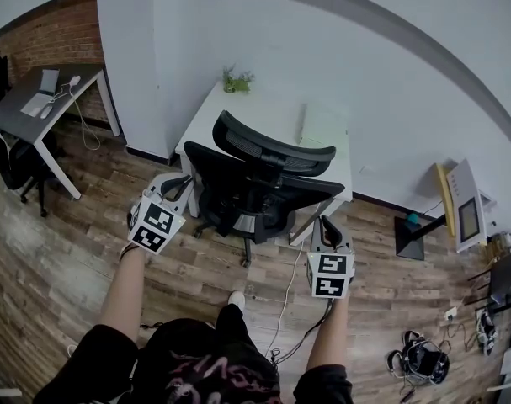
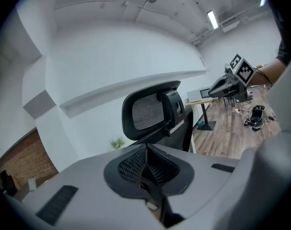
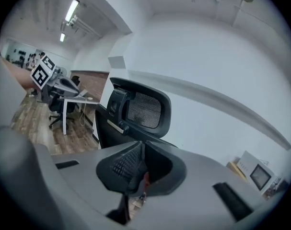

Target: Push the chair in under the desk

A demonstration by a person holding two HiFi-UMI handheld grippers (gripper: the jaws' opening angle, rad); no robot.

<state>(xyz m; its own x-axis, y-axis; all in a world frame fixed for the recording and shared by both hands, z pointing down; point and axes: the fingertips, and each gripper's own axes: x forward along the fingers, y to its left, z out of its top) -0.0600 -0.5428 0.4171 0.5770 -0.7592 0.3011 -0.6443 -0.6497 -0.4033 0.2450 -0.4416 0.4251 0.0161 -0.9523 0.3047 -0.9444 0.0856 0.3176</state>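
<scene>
Item: left tongs [image 1: 179, 183], clenched on nothing, forearm extended, left of centre. Item: chair [image 1: 257, 182], frame centre, upright, backrest toward the person, seat facing the desk surface [image 1: 322, 129], at its near edge. Item: right tongs [image 1: 326, 224], clenched on nothing, near the chair's right side. Wood floor [image 1: 70, 251] open on either side.
</scene>
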